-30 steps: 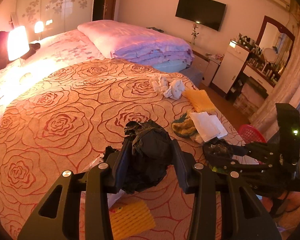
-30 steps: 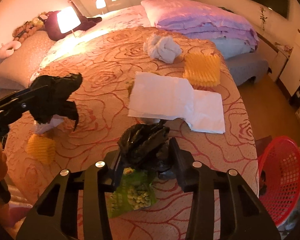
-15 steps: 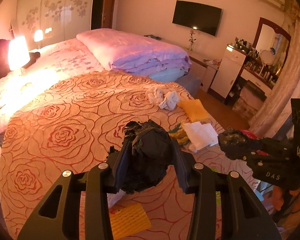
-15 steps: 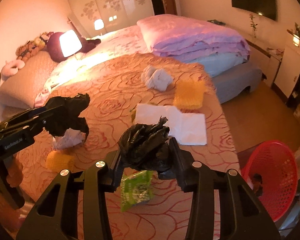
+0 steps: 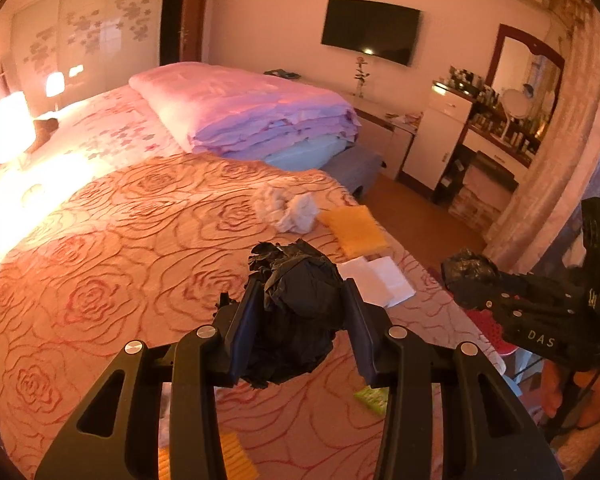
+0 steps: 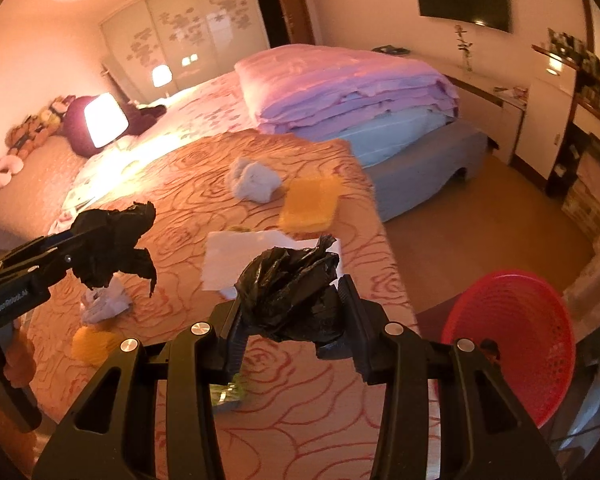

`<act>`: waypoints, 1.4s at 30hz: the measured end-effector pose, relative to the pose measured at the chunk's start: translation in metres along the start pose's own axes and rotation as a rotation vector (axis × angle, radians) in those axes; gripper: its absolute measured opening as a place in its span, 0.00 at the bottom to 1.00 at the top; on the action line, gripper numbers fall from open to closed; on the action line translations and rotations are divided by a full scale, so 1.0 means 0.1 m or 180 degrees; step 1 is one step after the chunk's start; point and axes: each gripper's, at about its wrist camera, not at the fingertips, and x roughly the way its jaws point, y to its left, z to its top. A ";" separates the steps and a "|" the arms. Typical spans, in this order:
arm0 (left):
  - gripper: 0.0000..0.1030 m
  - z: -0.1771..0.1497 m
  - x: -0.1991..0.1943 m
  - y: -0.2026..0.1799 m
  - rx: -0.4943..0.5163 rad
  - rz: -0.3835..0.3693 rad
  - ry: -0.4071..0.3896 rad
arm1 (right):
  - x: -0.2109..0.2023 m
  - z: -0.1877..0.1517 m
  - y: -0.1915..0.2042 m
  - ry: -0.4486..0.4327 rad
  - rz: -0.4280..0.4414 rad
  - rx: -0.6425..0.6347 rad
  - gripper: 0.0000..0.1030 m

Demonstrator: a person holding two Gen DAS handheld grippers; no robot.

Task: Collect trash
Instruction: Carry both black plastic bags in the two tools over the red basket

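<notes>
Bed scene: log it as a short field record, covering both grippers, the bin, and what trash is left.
left gripper: shut on black bag wad
right gripper: shut on second black wad
bin: red basket on floor beside bed
trash left on bedspread: white paper, crumpled tissue, yellow sponge, green packet

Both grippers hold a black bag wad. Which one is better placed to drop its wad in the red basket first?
Right. The right gripper holds its wad beside the red basket; the left gripper is farther over the bed.
</notes>
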 end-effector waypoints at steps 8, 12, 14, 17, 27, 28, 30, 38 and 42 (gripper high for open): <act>0.38 0.13 0.24 -0.38 0.0179 -0.0224 0.0080 | -0.11 -0.01 -0.34 -0.0095 -0.0204 0.0205 0.40; 0.38 0.18 0.37 -0.65 0.0337 -0.0368 0.0135 | -0.16 -0.04 -0.56 -0.0117 -0.0347 0.0353 0.40; 0.38 0.19 0.44 -0.80 0.0429 -0.0428 0.0169 | -0.18 -0.07 -0.67 -0.0120 -0.0409 0.0424 0.40; 0.38 0.18 0.56 -1.02 0.0577 -0.0529 0.0233 | -0.22 -0.14 -0.85 -0.0126 -0.0519 0.0546 0.40; 0.39 0.17 0.98 -1.72 0.1015 -0.0876 0.0521 | -0.34 -0.38 -1.44 -0.0120 -0.0893 0.0929 0.40; 0.39 0.16 1.04 -1.78 0.1061 -0.0898 0.0549 | -0.35 -0.40 -1.48 -0.0113 -0.0917 0.0964 0.40; 0.39 0.13 1.15 -1.88 0.1137 -0.0957 0.0634 | -0.34 -0.47 -1.57 -0.0090 -0.0960 0.1028 0.40; 0.40 0.03 1.51 -2.21 0.1264 -0.1060 0.0933 | -0.26 -0.69 -1.88 0.0036 -0.1033 0.1238 0.40; 0.41 -0.05 1.61 -2.35 0.1320 -0.1132 0.1054 | -0.22 -0.73 -2.00 0.0082 -0.1060 0.1317 0.40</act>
